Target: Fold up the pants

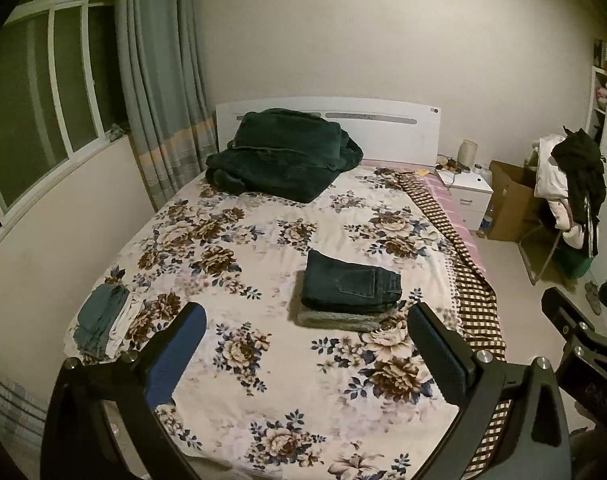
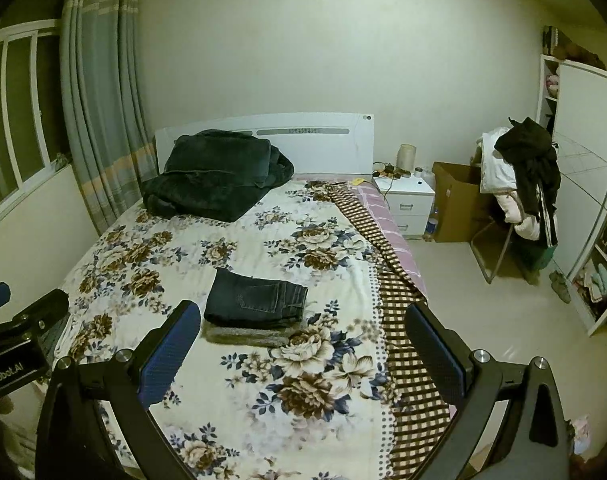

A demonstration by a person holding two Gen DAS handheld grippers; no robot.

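Note:
A folded pair of dark jeans [image 1: 351,282] lies on top of a folded grey garment [image 1: 339,319] in the middle of the floral bed [image 1: 263,360]. The same stack shows in the right wrist view, jeans [image 2: 255,300] over grey garment [image 2: 247,335]. My left gripper [image 1: 307,344] is open and empty, held above the near part of the bed. My right gripper [image 2: 303,340] is open and empty, held above the bed, short of the stack. A loose pile of blue-grey and white clothes [image 1: 103,320] lies at the bed's left edge.
A dark green folded blanket [image 1: 283,152] sits at the headboard. A checked cover [image 2: 403,340] hangs along the bed's right side. A white nightstand [image 2: 407,200], cardboard box [image 2: 455,204], chair piled with clothes [image 2: 519,184] and wardrobe [image 2: 583,184] stand on the right.

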